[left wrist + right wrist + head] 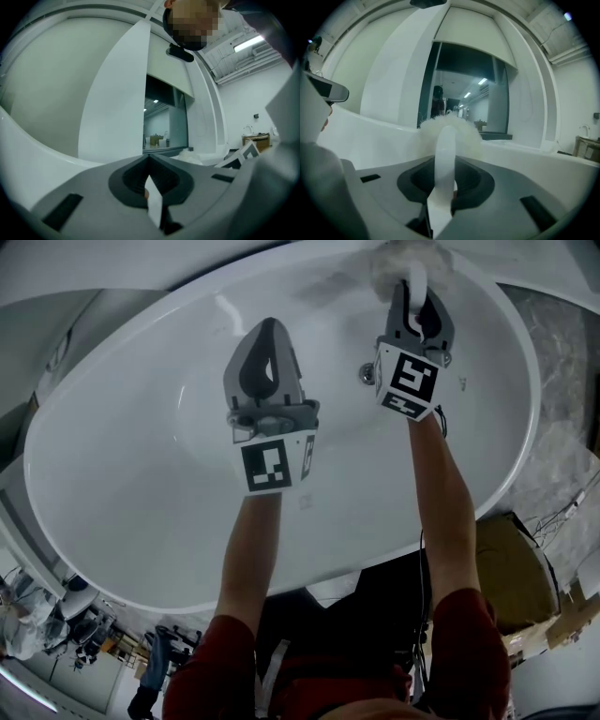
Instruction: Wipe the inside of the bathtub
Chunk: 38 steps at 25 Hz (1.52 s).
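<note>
Wiping in hand, we judge: our right gripper [417, 298] clamps the fluffy brush [401, 261] at the far rim of the bathtub [112, 521], left gripper [270, 332] closed on nothing, downward sweep due next.

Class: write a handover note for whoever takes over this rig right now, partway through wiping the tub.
Left gripper: shut, empty, hovering over the middle of the tub.
Right gripper: shut on the brush handle, with the fluffy head at the tub's far wall near the rim.
Done: cannot tell how much has been wiped.
Left: wipe the inner walls and the floor round the drain.
</note>
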### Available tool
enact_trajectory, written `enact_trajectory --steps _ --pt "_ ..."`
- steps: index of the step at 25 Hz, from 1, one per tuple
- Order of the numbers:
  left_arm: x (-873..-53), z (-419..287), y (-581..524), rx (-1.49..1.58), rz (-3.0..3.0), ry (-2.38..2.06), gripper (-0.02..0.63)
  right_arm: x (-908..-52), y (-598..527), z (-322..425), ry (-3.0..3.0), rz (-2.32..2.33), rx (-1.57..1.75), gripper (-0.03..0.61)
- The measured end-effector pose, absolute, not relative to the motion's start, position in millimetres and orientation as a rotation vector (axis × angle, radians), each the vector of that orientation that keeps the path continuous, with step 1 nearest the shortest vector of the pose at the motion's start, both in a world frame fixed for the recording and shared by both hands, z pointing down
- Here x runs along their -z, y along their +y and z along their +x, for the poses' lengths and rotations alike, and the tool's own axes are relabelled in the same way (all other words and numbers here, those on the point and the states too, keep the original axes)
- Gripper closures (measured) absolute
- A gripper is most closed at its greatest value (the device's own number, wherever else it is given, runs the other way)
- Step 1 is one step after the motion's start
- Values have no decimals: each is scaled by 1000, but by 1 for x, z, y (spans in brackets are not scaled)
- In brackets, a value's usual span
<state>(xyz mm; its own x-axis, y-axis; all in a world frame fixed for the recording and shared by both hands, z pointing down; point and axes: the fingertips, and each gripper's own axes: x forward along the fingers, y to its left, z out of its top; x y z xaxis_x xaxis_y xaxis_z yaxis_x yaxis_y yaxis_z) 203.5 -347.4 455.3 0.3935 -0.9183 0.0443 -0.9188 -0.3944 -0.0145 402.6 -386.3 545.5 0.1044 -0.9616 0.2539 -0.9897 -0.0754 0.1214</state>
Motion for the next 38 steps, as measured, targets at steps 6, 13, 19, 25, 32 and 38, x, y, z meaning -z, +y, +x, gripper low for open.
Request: enact_trajectory --steps 6,13,19,25,32,38 --pt "-442 161 -335 -43 2574 -1764 598 -531 -373 375 -1973 2113 -191 486" --pt "-416 27 -310 -22 2428 -1965 598 -491 -358 226 -2178 1953 -113 486" --pt "-402 -133 -282 -30 2252 -2111 598 -469 -347 38 -2359 1778 -98 486" --pt "-401 -284 -244 -53 2107 -2259 598 -475 -325 -142 -2495 1586 -100 486" --pt "-432 -414 -205 -90 1975 -2364 598 -519 -297 -309 -2581 1355 -102 486" --pt "-458 -440 -197 -87 1955 -2366 598 -556 -305 -358 -2574 1322 -101 486"
